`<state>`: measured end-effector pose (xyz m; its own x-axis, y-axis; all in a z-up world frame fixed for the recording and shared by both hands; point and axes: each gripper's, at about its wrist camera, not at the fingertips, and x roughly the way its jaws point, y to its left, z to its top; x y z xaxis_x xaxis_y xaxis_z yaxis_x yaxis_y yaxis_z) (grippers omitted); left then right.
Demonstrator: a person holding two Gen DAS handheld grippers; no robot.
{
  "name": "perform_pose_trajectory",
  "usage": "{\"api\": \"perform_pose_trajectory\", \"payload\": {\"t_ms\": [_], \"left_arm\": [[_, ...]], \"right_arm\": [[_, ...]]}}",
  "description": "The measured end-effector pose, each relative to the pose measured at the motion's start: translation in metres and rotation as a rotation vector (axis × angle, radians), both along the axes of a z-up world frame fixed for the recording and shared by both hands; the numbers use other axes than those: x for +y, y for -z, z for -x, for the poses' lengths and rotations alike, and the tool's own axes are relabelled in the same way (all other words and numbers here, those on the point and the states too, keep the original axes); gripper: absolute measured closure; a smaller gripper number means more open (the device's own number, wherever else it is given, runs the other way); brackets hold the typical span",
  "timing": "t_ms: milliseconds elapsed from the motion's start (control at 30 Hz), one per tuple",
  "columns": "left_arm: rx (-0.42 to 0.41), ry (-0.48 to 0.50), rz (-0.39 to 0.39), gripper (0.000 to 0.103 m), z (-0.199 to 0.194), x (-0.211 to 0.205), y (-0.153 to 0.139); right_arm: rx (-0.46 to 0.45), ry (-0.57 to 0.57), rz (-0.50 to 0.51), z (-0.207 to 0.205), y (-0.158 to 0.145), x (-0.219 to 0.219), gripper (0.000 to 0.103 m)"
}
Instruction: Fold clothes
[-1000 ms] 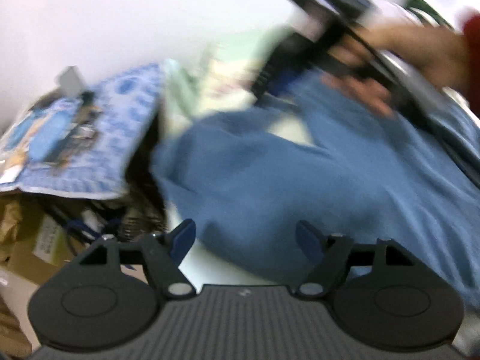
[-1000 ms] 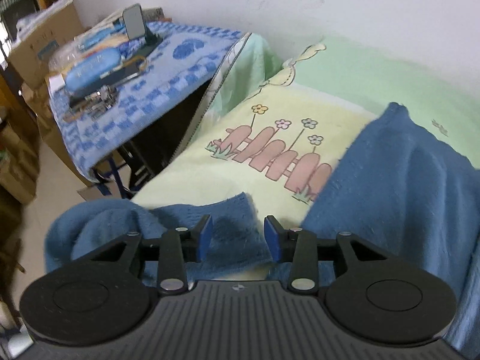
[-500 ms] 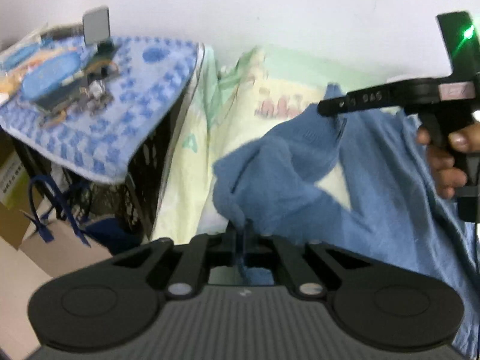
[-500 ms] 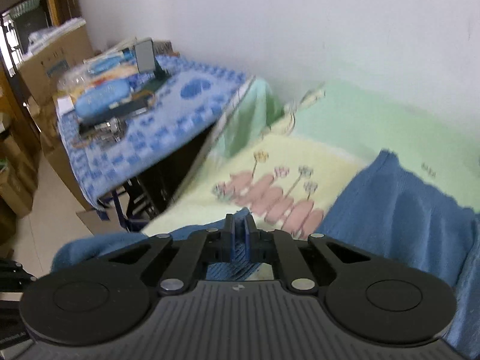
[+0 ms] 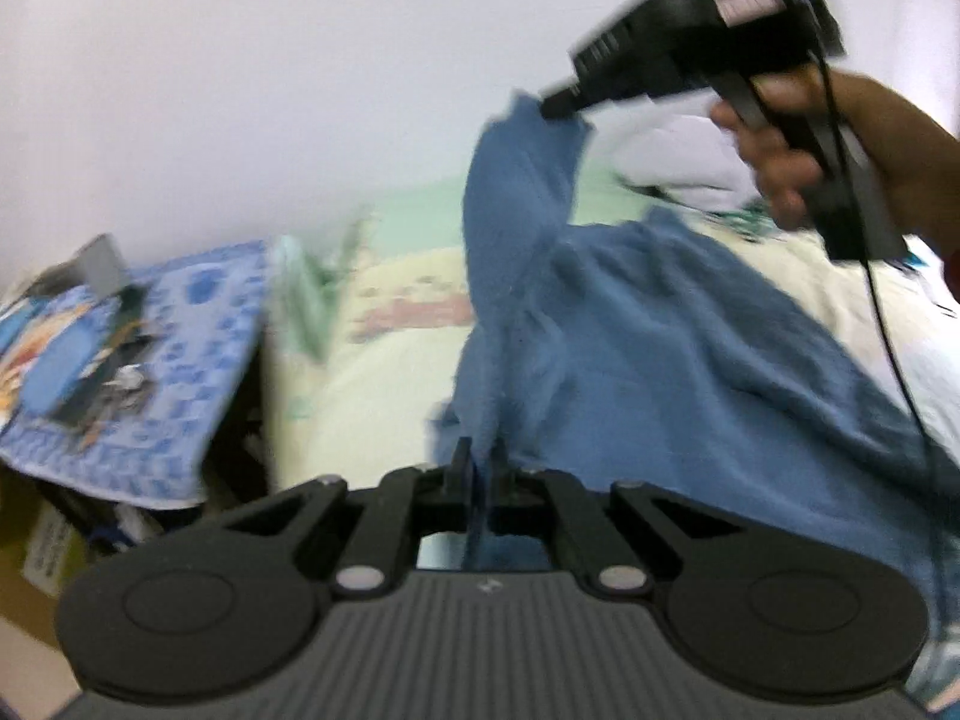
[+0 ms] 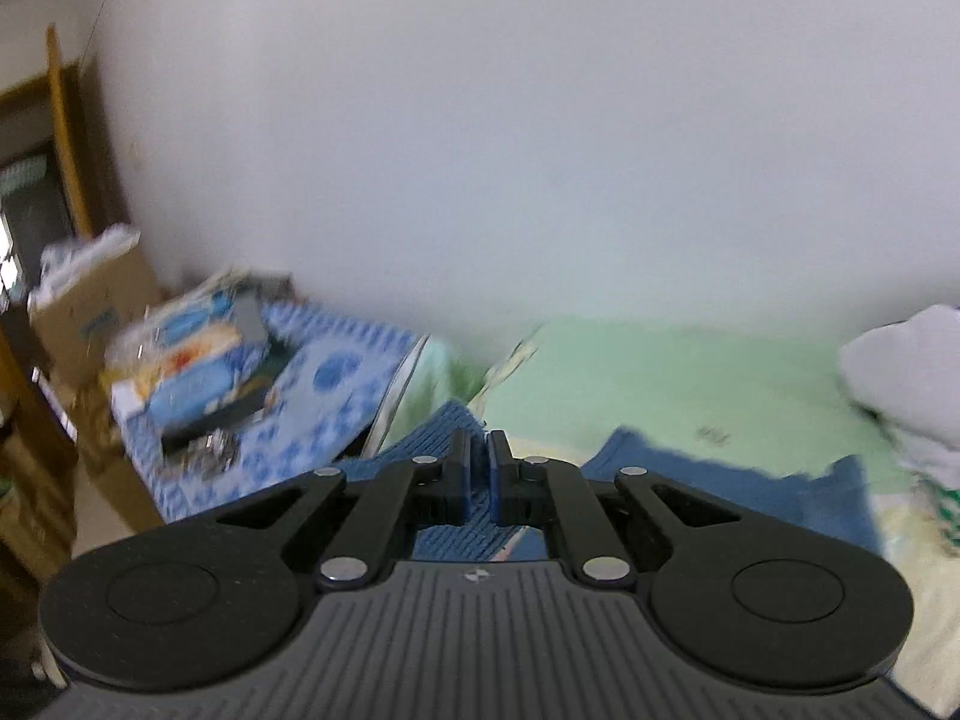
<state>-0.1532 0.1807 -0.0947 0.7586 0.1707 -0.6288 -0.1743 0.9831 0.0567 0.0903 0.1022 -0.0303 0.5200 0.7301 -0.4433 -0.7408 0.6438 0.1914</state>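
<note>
A blue knit sweater (image 5: 690,348) lies partly on the bed and is lifted at one end. My left gripper (image 5: 480,456) is shut on a fold of the sweater's edge. In the left wrist view my right gripper (image 5: 549,108), held by a hand (image 5: 840,138), is raised high and pinches the top corner of the sweater, so a strip of cloth stretches between the two grippers. In the right wrist view my right gripper (image 6: 478,450) is shut on blue knit cloth (image 6: 456,504), with more of the sweater (image 6: 720,486) below on the bed.
The bed has a pale green and yellow sheet (image 5: 396,324). A side table with a blue patterned cloth (image 5: 186,324) and clutter stands to the left. A cardboard box (image 6: 78,312) and a wooden door frame (image 6: 60,138) are further left. A white pillow (image 6: 906,372) lies at the right.
Both grippers closed on the sweater's edge a second ago. Since then both have risen, the right one much higher, pulling the sweater up off the bed.
</note>
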Motion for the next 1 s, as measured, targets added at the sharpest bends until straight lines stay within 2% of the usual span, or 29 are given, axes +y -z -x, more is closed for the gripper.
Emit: {"api": "perform_pose_trajectory", "payload": {"t_ms": [167, 233, 400, 500, 567, 633, 700, 733, 767, 800, 833, 933, 1000], "left_arm": [[0.014, 0.095, -0.025, 0.103, -0.012, -0.053, 0.002], [0.024, 0.120, -0.015, 0.103, -0.018, -0.070, 0.004], [0.074, 0.164, -0.047, 0.103, -0.029, -0.109, 0.020], [0.112, 0.185, -0.078, 0.103, -0.036, -0.131, 0.033], [0.140, 0.187, -0.097, 0.103, -0.037, -0.140, 0.041], [0.164, 0.182, -0.113, 0.103, -0.034, -0.145, 0.048], [0.182, 0.176, -0.121, 0.103, -0.034, -0.149, 0.053], [0.190, 0.173, -0.123, 0.103, -0.035, -0.151, 0.055], [0.198, 0.170, -0.125, 0.103, -0.036, -0.153, 0.057], [0.205, 0.167, -0.127, 0.103, -0.036, -0.155, 0.059], [0.211, 0.165, -0.129, 0.103, -0.037, -0.157, 0.061], [0.214, 0.170, -0.142, 0.103, -0.040, -0.164, 0.063], [0.214, 0.172, -0.150, 0.103, -0.040, -0.164, 0.065]], "right_arm": [[0.008, 0.076, -0.085, -0.005, -0.012, -0.060, 0.099], [0.012, 0.111, -0.118, -0.005, -0.015, -0.087, 0.103], [0.029, 0.162, -0.128, -0.005, -0.014, -0.139, 0.103], [0.166, 0.151, -0.062, -0.006, 0.012, -0.159, 0.100], [0.232, 0.154, 0.049, -0.003, 0.039, -0.160, 0.095], [0.316, 0.204, 0.102, -0.005, 0.067, -0.159, 0.075], [0.452, 0.222, 0.053, -0.012, 0.090, -0.161, 0.074], [0.487, 0.229, 0.029, -0.013, 0.096, -0.155, 0.073], [0.486, 0.242, 0.029, -0.011, 0.099, -0.147, 0.070], [0.454, 0.252, 0.061, -0.006, 0.100, -0.133, 0.061], [0.416, 0.262, 0.098, -0.001, 0.101, -0.117, 0.059], [0.333, 0.260, 0.168, 0.014, 0.110, -0.079, 0.055], [0.303, 0.262, 0.265, 0.017, 0.122, -0.057, 0.053]]}}
